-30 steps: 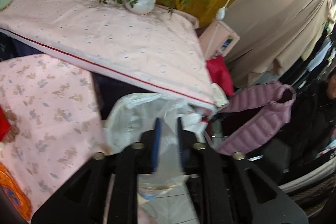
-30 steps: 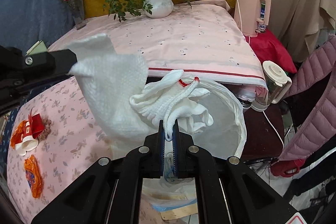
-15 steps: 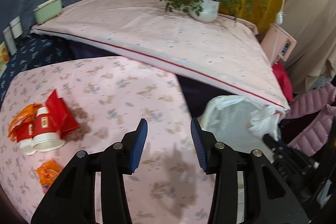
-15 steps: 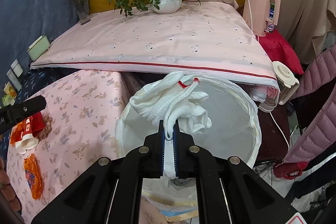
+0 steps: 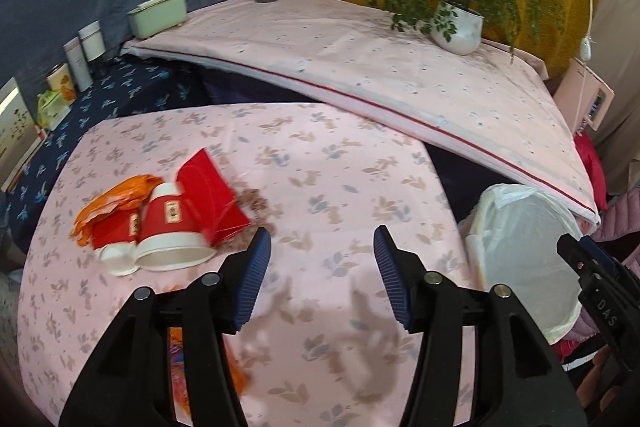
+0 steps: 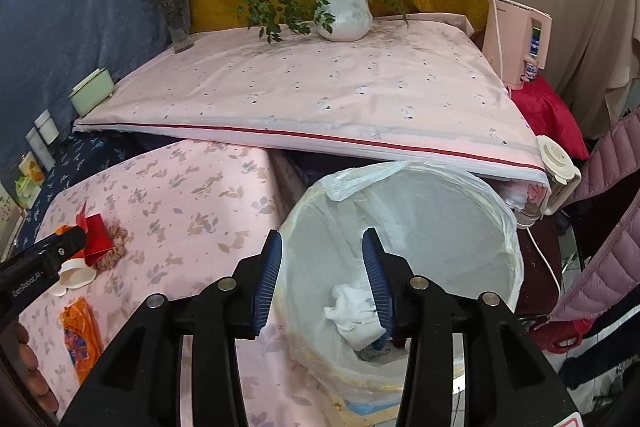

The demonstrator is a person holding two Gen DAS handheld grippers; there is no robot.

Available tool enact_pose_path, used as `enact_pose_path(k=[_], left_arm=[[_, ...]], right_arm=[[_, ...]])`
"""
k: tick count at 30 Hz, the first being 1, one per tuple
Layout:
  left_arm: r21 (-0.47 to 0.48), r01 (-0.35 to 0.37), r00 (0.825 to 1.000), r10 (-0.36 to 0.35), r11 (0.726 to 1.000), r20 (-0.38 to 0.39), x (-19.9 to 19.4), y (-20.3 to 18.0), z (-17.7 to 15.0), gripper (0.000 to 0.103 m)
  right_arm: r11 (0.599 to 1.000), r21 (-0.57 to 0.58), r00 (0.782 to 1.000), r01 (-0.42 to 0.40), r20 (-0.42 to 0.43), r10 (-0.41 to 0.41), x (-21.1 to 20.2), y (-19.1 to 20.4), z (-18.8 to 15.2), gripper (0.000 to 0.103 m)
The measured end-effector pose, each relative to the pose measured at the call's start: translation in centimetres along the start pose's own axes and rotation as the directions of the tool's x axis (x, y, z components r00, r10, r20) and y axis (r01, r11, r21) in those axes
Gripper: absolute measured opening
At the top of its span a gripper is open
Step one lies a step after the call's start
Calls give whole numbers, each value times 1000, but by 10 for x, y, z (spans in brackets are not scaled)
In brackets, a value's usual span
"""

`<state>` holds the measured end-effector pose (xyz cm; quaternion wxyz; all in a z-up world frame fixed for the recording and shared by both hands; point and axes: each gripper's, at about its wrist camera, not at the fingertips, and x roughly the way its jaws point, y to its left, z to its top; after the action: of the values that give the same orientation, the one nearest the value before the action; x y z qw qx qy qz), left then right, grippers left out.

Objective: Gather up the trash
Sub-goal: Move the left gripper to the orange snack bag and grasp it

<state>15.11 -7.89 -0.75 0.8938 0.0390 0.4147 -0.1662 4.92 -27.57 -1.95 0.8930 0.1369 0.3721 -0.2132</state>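
The right gripper (image 6: pixel 322 277) hangs over the mouth of the lined trash bin (image 6: pixel 508 251); its jaws are parting, with nothing between the blue pads (image 6: pixel 267 277). White crumpled cloth (image 6: pixel 354 313) lies at the bottom of the bin, inside the white plastic liner (image 6: pixel 360 175), apart from the pads. The left gripper (image 5: pixel 320 273) is poised above the low table with the pink leaf-print cloth (image 5: pixel 320 179); its jaws are likewise spreading and grasp nothing. Remaining trash lies on that table, to the left of the left gripper: an orange printed wrapper (image 6: pixel 80 341) nearest the front edge, then two red-and-white paper cups (image 5: pixel 168 231) on their sides, touching each other, with a red folded paper (image 5: pixel 210 193) and crumpled orange plastic (image 5: pixel 116 197) against them. The bin stands just beside the table's right edge. Behind both is a higher surface under a pale pink cloth with a red stripe (image 6: pixel 320 83), bearing a potted plant (image 6: pixel 344 15), a glass vase of flowers (image 6: pixel 178 23) and a pale green box (image 6: pixel 92 97).
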Motion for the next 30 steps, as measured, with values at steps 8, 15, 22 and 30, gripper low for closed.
enact_pose_path(k=[8,15,22,30], left_arm=[[-82,-137,990,135,987,-27,-1,66,-27,73],[-123,-189,978,176,974,-108,10,114,-56,75],[-158,-178,973,150,971,-174,20,141,-75,75],[-214,-133,964,76,968,-254,41,151,-98,75]], right_arm=[[987,-117,993,-114,-46,109,0,80,-18,47],[966,-189,982,-179,-92,164,0,134,-39,48],[956,-218,977,-198,-128,173,2,164,-53,48],[952,-225,974,-206,-144,176,3,182,-65,52]])
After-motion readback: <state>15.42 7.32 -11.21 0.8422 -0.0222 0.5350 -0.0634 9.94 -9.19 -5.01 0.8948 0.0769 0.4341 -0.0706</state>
